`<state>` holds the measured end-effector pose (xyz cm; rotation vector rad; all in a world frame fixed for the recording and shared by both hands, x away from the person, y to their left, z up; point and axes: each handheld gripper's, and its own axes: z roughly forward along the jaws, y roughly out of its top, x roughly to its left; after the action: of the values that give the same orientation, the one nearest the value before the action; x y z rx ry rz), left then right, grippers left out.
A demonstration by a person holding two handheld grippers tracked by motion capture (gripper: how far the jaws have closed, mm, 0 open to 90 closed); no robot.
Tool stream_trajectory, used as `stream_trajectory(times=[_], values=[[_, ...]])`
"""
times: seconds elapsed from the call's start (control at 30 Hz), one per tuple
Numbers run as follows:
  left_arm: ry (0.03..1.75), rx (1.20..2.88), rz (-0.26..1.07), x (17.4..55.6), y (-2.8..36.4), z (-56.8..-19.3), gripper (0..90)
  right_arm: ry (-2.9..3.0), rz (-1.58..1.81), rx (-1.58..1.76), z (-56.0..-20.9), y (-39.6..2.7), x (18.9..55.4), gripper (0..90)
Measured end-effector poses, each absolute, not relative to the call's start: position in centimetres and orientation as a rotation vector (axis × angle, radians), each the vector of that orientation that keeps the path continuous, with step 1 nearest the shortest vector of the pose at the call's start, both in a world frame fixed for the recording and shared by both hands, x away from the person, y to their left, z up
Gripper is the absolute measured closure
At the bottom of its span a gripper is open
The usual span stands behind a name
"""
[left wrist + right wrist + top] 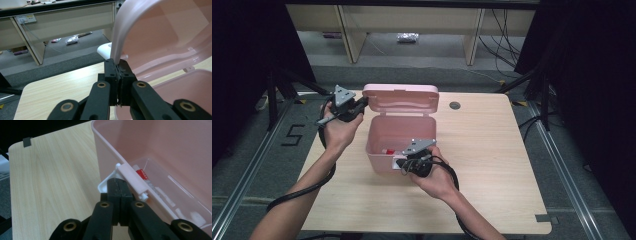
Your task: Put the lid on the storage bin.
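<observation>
A pink plastic box stands mid-table with its hinged lid raised upright behind it. At the lid's left edge my left gripper is shut on the rim; in the left gripper view the jaws pinch the pale pink lid edge. Against the box's front wall my right gripper is shut on the white latch, just under the rim of the box, with its jaw tips pressed together. Inside the box lies a small item with a red label.
The wooden table has a round cable hole right of the lid and a black clip at one corner. Pale desks stand beyond the table. Cables trail over the floor at the right.
</observation>
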<state>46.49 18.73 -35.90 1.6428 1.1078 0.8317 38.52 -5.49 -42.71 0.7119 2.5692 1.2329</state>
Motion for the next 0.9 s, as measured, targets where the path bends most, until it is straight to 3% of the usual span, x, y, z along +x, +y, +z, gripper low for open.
stream_trajectory(times=[0.9], values=[[1.102,1.656,0.844,45.4,18.7,-36.3,87.7,2.573,1.235,0.707,-42.6,-5.5,38.7,90.0]])
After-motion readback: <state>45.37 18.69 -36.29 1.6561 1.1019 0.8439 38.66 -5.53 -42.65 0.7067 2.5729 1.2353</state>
